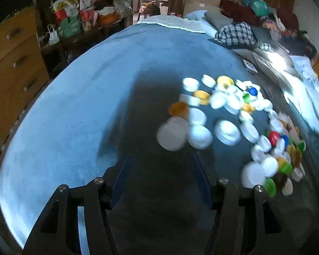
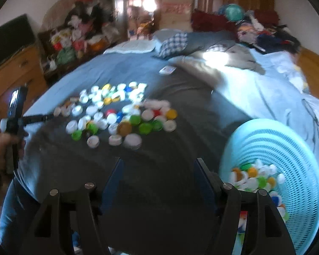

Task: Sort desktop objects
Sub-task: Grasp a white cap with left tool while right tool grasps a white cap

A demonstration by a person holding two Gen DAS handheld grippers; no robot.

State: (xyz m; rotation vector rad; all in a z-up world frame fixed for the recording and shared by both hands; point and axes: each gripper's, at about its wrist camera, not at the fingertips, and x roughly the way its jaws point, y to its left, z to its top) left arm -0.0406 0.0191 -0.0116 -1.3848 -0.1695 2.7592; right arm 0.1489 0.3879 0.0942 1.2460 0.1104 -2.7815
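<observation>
Both your hand-held grippers, left (image 1: 160, 167) & right (image 2: 158, 172), hang released, nothing between jaws. Caps (image 2: 125, 114) lie spread on bed (image 2: 191, 110) for picking; basket (image 2: 287, 148) w/ sorted ones sits beside right.

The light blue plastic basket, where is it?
In the right wrist view, the light blue perforated plastic basket sits at lower right on the bed, right of the right gripper, holding some bottle caps.

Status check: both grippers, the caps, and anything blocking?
Left gripper open, empty. Right gripper open, empty. Bottle caps spread on the bed; some already in the blue basket. Nothing blocking the pile.
</observation>
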